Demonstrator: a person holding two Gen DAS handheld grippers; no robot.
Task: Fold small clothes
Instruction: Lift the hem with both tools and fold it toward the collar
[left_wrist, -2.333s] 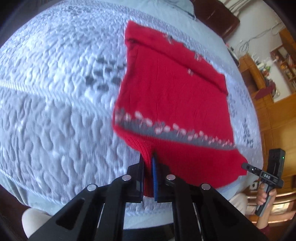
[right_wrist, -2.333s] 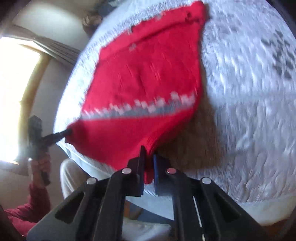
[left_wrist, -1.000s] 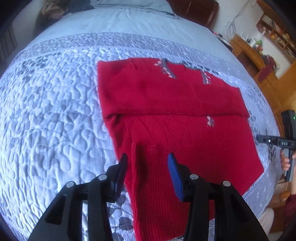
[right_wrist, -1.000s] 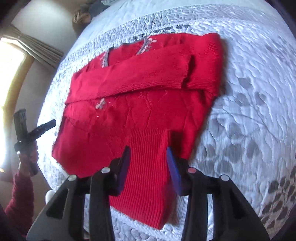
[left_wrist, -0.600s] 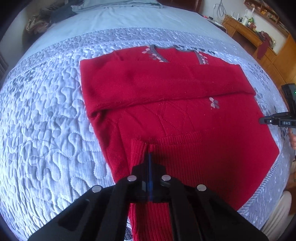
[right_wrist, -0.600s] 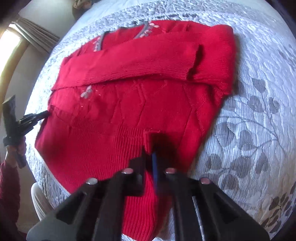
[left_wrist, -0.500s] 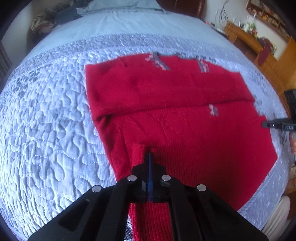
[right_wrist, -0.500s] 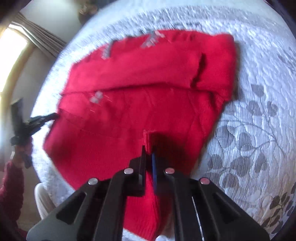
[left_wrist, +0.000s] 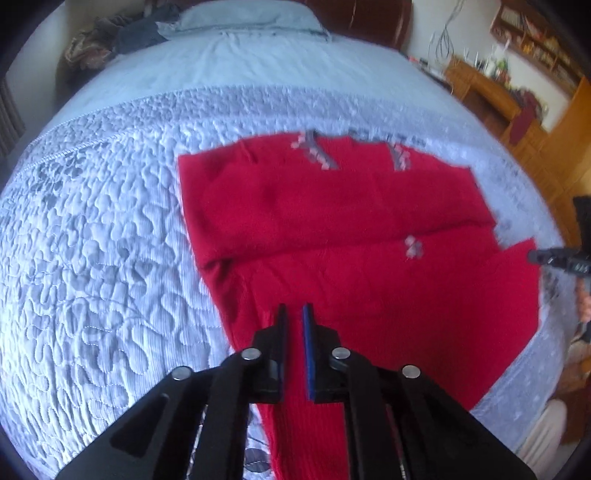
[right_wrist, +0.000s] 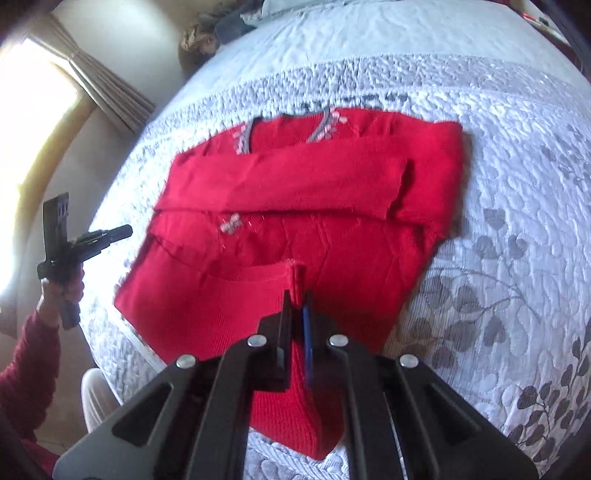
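Red sweater (left_wrist: 332, 229) lies flat on the quilted bedspread (left_wrist: 92, 258), neckline toward the pillow (left_wrist: 240, 16) end, one sleeve folded across the chest as a horizontal band. Ribbed hem edge sits nearest both cameras.

Left gripper (left_wrist: 293, 314): jaws nearly closed, only a narrow gap between them, and red ribbed knit fills that gap (the hem's left corner, as far as the left wrist view shows). The sweater body spreads away ahead and to the right of the fingertips.

Right gripper (right_wrist: 297, 302): jaws drawn close together, pinching an upright fold of the hem (right_wrist: 295, 277) that stands up just ahead of the fingertips. The rest of the sweater (right_wrist: 314, 192) lies ahead and to the left in this view; a flap of the ribbed hem hangs down below the fingers toward the bed edge.

Left view is motion-blurred (pattern detail soft). Wooden furniture (left_wrist: 480, 88) stands beyond the bed; curtain (right_wrist: 110, 96) beside a bright window.
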